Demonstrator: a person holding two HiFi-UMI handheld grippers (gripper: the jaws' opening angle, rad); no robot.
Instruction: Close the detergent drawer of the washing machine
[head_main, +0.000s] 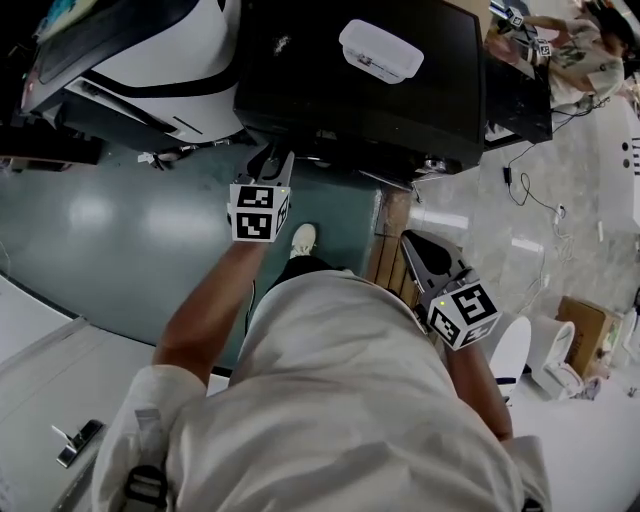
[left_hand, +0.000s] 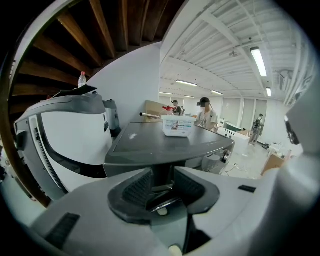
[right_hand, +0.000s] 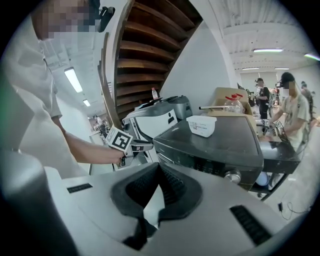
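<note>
The left tool (left_hand: 162, 175), jaws apart, faces the washing machine (left_hand: 165, 145) corner.

In the head view only the top of the washer (head_main: 360, 90) shows; its front, drawer included, is hidden beneath. The print on the box (head_main: 380, 50) is too small to read.

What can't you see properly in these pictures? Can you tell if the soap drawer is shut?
1. The detergent drawer, shut or not: in the head view the washing machine top hides its front; in the left gripper view the left gripper body covers it; in the right gripper view it is too small and dark.
2. The label on the white tub: too small to read.
3. The floor near the feet: hidden by the person's shirt in the head view.
</note>
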